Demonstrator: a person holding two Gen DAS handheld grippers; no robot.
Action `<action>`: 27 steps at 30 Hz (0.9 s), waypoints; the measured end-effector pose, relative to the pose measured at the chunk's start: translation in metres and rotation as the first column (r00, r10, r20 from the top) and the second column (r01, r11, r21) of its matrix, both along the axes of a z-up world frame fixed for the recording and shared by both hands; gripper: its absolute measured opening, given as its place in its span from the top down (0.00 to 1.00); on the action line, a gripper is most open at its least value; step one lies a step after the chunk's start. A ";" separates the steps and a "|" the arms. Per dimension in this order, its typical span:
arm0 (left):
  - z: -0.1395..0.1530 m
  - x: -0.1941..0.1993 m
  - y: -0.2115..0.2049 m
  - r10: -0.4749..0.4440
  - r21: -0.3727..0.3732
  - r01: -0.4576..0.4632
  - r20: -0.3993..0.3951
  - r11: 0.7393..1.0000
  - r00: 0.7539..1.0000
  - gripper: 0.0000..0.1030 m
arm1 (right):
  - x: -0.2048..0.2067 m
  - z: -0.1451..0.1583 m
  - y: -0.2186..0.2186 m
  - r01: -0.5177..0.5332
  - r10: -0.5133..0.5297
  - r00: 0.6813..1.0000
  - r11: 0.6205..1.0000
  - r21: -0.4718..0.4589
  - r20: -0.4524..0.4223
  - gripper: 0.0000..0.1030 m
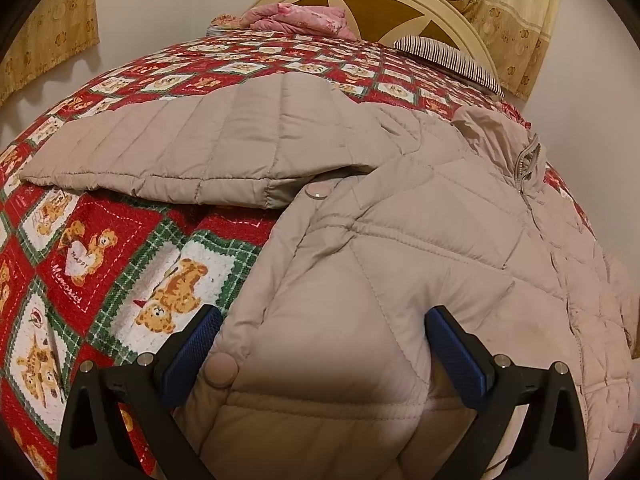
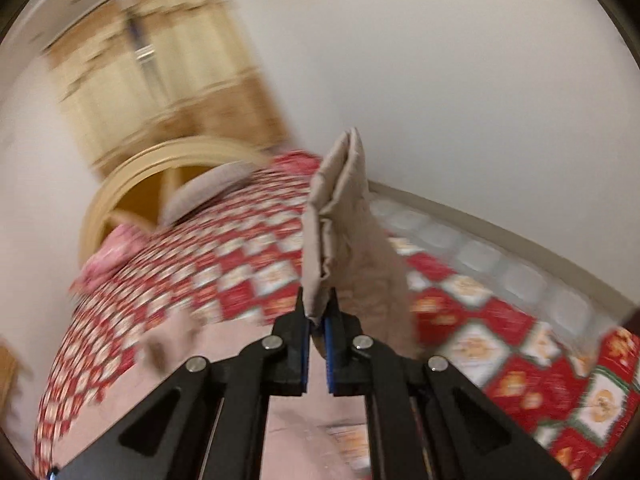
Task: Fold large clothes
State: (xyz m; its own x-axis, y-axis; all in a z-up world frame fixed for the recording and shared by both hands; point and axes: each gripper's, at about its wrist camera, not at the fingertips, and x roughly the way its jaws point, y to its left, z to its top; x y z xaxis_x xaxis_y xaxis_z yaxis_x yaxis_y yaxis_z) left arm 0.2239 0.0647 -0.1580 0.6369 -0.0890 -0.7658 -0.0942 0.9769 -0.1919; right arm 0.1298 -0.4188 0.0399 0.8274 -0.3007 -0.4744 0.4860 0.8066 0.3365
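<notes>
Jacket [image 1: 400, 248], beige and quilted, is lying spread on the bed [image 1: 120, 248], one sleeve [image 1: 180, 152] stretched sideways. We are holding the left claw [image 1: 324, 344] wide over its hem, probably to pin the body down, while the right claw [image 2: 318, 320] is pinching the other sleeve's cuff [image 2: 340, 208] aloft, apparently for folding it inward.

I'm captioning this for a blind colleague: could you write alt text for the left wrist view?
A beige quilted jacket lies on a red teddy-bear bedspread, one sleeve stretched out to the left. The left gripper hovers with open jaws astride the jacket's near edge, beside a snap button.
</notes>
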 end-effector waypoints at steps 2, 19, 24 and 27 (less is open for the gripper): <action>0.000 0.000 0.001 0.000 -0.004 0.000 0.002 1.000 1.000 0.01 | 0.027 0.002 0.041 -0.114 0.114 0.993 0.993 -0.021 -0.002 0.91; 0.000 -0.001 0.007 -0.005 -0.048 0.006 0.019 0.999 1.000 0.01 | 0.185 -0.152 0.277 -0.609 0.634 0.750 0.773 0.176 -0.190 0.89; 0.000 -0.001 0.007 -0.004 -0.048 0.005 0.019 0.999 1.000 0.01 | 0.190 -0.172 0.284 -0.654 0.723 0.673 0.681 0.329 -0.157 0.36; 0.000 0.000 0.007 -0.004 -0.048 0.005 0.019 0.999 1.000 0.01 | 0.183 -0.159 0.272 -0.678 0.752 0.659 0.600 0.424 -0.011 0.17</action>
